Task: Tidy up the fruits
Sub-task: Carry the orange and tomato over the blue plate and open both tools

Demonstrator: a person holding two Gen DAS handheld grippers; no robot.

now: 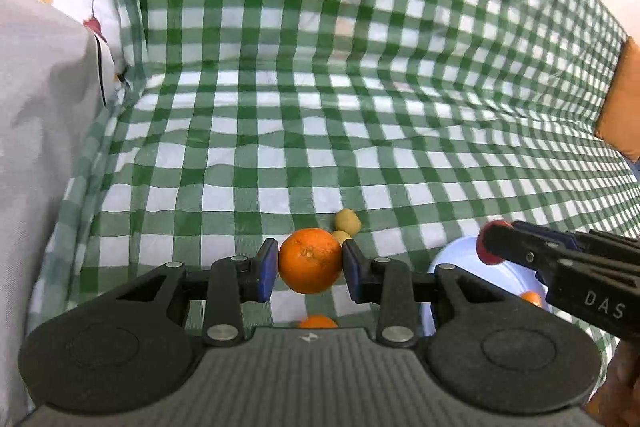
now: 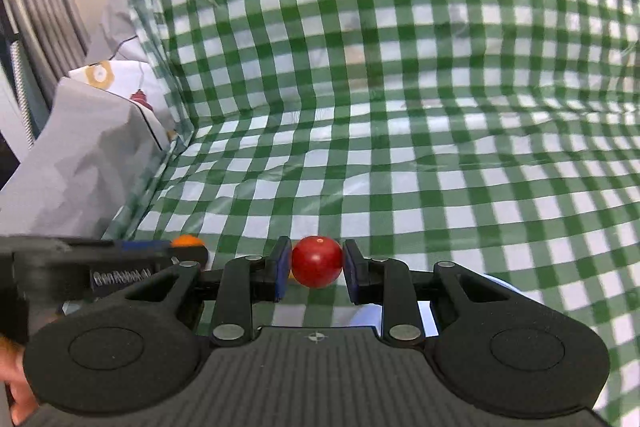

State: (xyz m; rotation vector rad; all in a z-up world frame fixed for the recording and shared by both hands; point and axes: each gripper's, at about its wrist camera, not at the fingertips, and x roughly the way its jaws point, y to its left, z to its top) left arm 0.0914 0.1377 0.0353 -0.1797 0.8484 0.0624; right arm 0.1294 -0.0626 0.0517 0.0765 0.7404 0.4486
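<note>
My left gripper [image 1: 310, 263] is shut on an orange [image 1: 310, 261], held above the green checked cloth [image 1: 320, 155]. My right gripper [image 2: 316, 261] is shut on a small red round fruit [image 2: 317, 261]; it shows in the left wrist view [image 1: 490, 243] over the rim of a white bowl [image 1: 456, 255]. A small orange fruit [image 1: 532, 298] lies in the bowl. Two small yellow fruits [image 1: 347, 221] lie on the cloth just behind the held orange. Another orange [image 1: 318, 322] lies below my left gripper, mostly hidden. The left gripper [image 2: 188, 247] with its orange shows at the left of the right wrist view.
The checked cloth rises as a backdrop behind the surface. Grey and patterned fabric [image 1: 44, 99] stands at the left. An orange cushion edge [image 1: 620, 99] is at the far right. The white bowl edge [image 2: 500, 283] lies under my right gripper.
</note>
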